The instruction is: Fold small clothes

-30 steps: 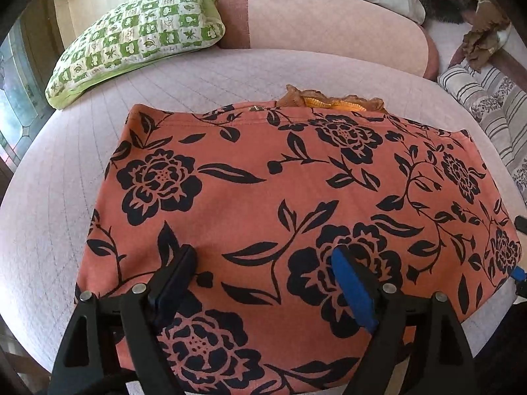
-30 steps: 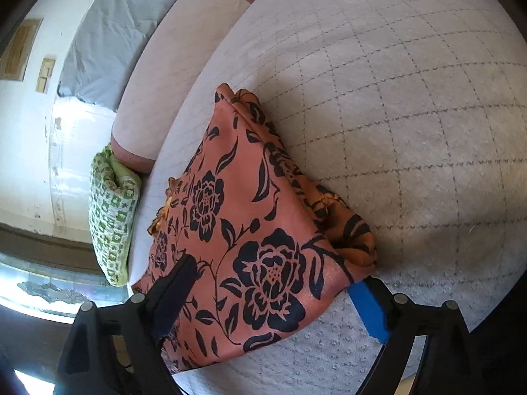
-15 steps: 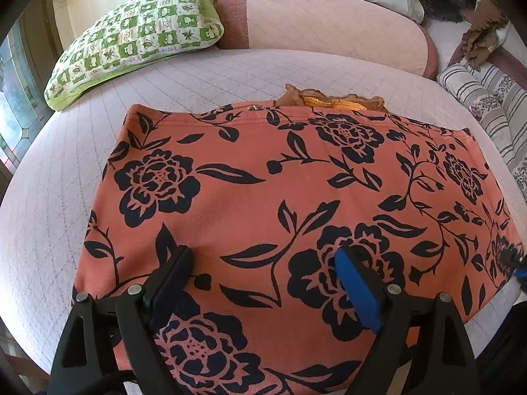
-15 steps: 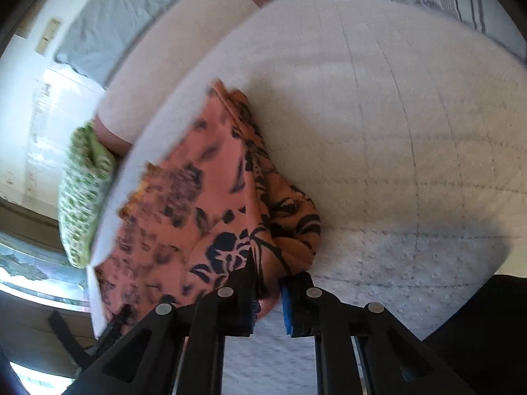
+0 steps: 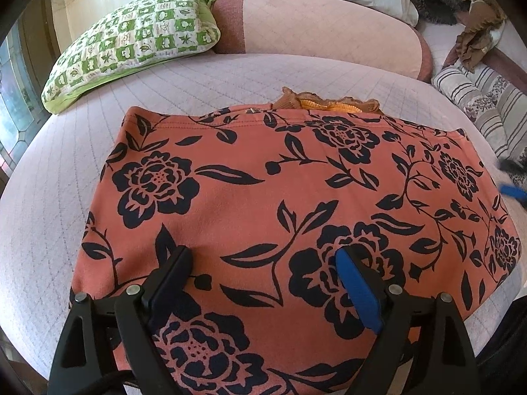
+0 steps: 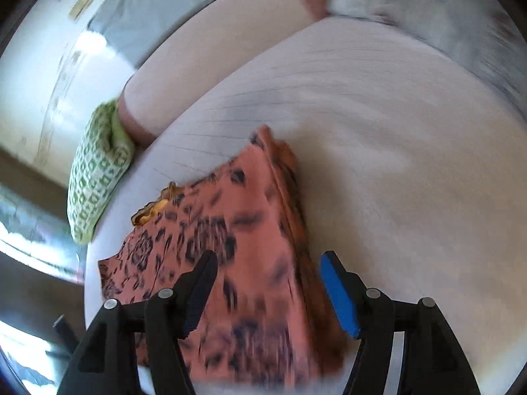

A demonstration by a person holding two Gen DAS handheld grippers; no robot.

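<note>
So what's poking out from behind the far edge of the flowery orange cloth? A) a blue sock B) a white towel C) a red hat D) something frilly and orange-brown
D: in the left wrist view a frilly orange-brown piece peeks out beyond the far edge of the flowery orange cloth.

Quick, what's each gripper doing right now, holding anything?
Left gripper: open over the floral garment, gripping nothing.
Right gripper: jaws opening, astride the garment's folded edge, not clamping it.
</note>
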